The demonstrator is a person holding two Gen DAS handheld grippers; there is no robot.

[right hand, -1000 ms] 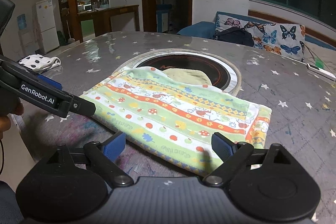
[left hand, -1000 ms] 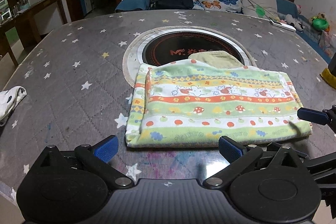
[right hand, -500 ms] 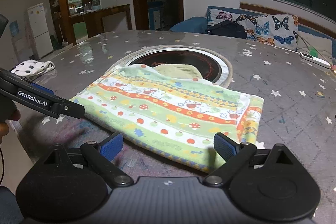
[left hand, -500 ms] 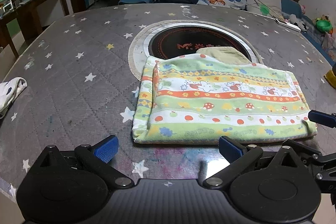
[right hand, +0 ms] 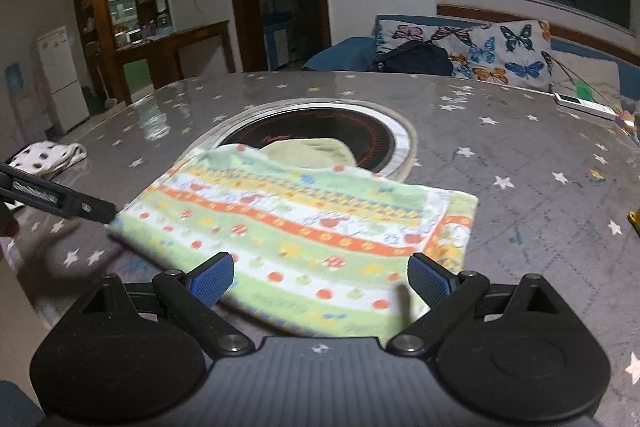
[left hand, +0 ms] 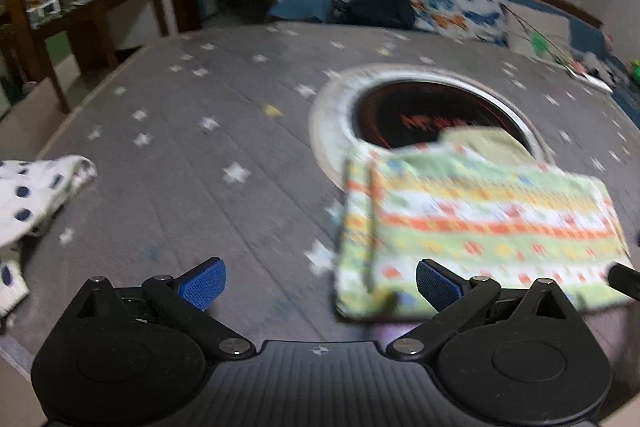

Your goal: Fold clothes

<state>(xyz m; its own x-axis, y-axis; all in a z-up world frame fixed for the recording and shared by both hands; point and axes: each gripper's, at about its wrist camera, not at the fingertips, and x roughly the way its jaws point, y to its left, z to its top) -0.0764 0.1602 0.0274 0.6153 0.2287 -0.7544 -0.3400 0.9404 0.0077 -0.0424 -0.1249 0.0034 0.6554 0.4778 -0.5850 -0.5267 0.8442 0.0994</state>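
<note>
A folded green garment (left hand: 476, 223) with orange, yellow and white printed bands lies flat on the grey star-patterned table (left hand: 192, 155), its far edge over a round black hob (left hand: 432, 111). In the right wrist view the same garment (right hand: 304, 223) fills the middle. My left gripper (left hand: 320, 285) is open and holds nothing, near the garment's near left corner. My right gripper (right hand: 320, 279) is also open, hovering over the garment's near edge. A finger of the left gripper (right hand: 60, 197) reaches the garment's left end in the right wrist view.
A white cloth with dark dots (left hand: 36, 195) lies at the table's left edge, also seen as the dotted cloth (right hand: 48, 155). A butterfly-print cushion and black bag (right hand: 416, 59) sit on a sofa behind the table. A white remote (right hand: 584, 105) rests far right.
The left wrist view has swung left, so the garment sits further right in it and the dotted cloth shows more. The right gripper has edged closer over the garment's near edge. Both stay open.
</note>
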